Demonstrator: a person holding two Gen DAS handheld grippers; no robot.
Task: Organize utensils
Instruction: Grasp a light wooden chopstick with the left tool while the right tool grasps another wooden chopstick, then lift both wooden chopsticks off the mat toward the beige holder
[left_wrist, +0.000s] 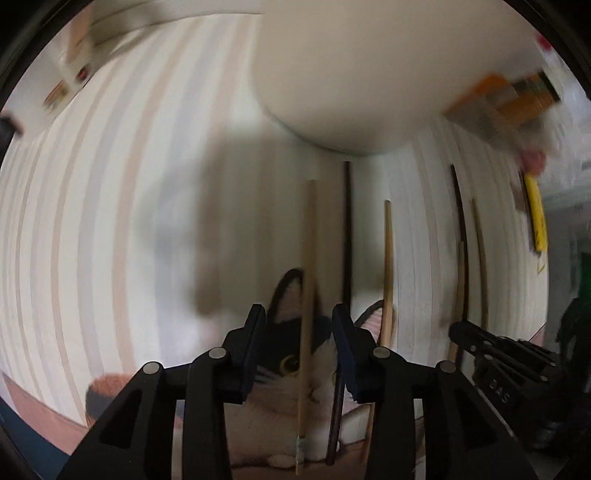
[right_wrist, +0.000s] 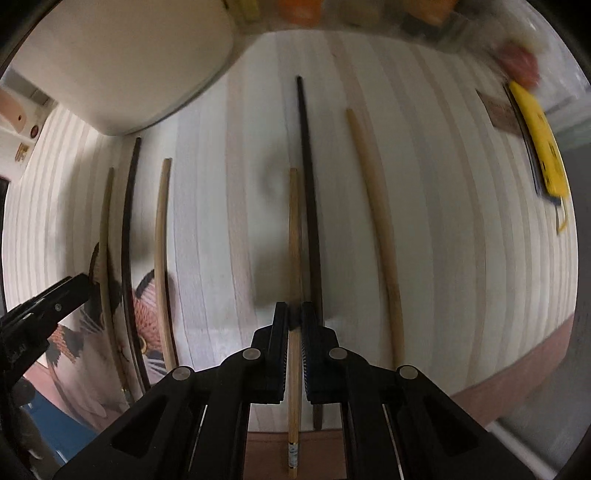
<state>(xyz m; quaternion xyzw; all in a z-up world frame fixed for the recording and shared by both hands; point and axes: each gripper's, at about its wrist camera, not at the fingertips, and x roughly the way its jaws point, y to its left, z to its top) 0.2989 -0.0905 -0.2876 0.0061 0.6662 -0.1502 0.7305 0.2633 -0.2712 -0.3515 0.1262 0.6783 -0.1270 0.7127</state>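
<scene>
On the striped table, near its front edge, the left gripper hangs with jaws apart, a light chopstick between them over the cat-print mat, untouched. To its right, the right gripper is clamped on a light wooden chopstick, a dark chopstick just beside it.
</scene>
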